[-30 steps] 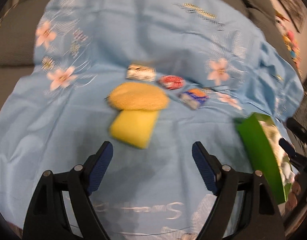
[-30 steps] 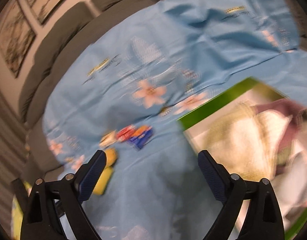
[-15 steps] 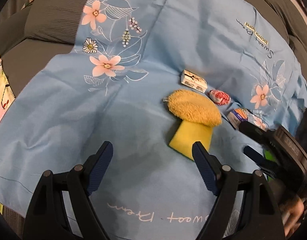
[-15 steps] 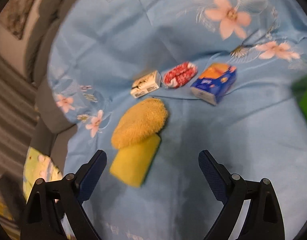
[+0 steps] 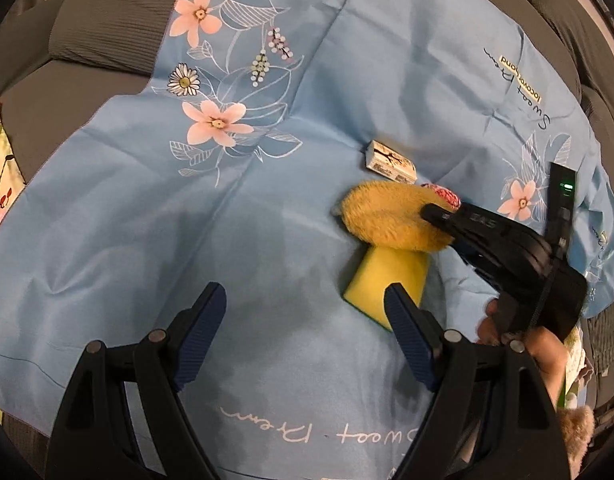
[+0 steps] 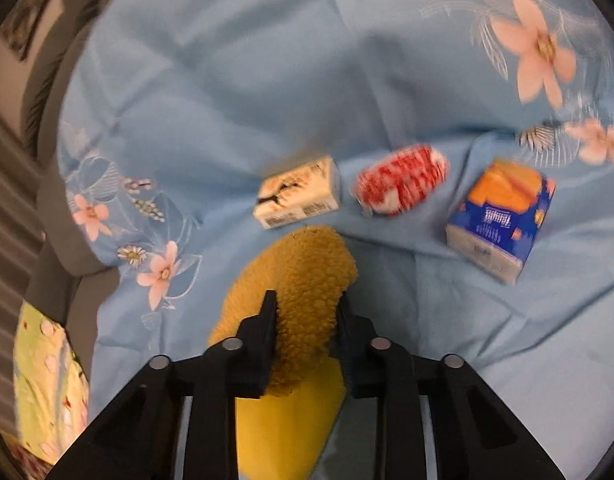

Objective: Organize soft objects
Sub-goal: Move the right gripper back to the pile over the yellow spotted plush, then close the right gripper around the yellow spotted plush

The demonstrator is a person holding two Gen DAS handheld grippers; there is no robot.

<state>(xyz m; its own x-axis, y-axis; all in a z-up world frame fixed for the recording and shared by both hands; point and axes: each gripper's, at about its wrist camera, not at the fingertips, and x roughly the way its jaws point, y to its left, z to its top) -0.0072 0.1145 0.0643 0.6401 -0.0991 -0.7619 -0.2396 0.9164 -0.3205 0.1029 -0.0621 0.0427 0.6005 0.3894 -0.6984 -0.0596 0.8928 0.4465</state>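
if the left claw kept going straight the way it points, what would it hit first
Most likely the bare blue cloth; nothing lies between the open left claw. The yellow sponge sits just off to the right, though depth is hard to judge.

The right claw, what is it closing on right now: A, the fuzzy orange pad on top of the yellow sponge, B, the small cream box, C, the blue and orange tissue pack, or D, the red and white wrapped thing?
A: the right claw has just been closing, and its fingers press both sides of the fuzzy orange pad, which lies on the yellow sponge.
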